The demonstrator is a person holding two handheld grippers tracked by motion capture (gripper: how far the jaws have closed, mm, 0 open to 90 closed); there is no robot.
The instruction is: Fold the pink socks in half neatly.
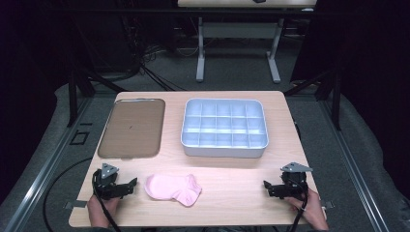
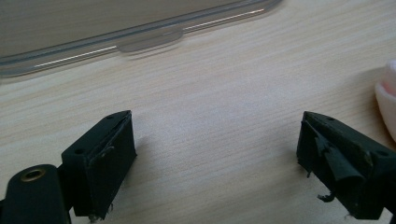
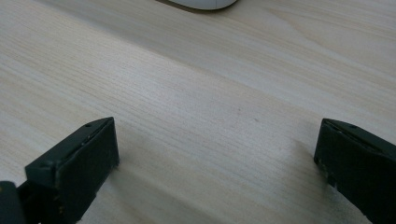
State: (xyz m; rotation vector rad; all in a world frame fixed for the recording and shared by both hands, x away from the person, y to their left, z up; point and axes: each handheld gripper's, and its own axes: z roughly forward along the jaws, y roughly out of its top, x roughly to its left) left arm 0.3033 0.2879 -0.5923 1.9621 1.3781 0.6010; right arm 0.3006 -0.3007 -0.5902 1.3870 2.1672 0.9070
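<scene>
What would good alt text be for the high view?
A pink sock lies near the front of a wooden table, between the open left tool and open right tool. Behind it sit a brown tray and a white divided organizer box.

A light wooden desk (image 1: 227,193) with a pale, fine grain stands in the middle of a dim room. Around it lies a grey carpeted floor (image 1: 232,72), darker towards the edges. Black cables (image 1: 154,77) trail across the floor beyond the desk's far left corner. On the far side stands a second table with white metal legs (image 1: 200,53) and a light top (image 1: 241,3) at the upper edge. Dark drapes or shadowed walls close in on the left and right. Metal rails (image 1: 43,169) run along the floor at the near left and near right. Light falls mostly on the desk top.
</scene>
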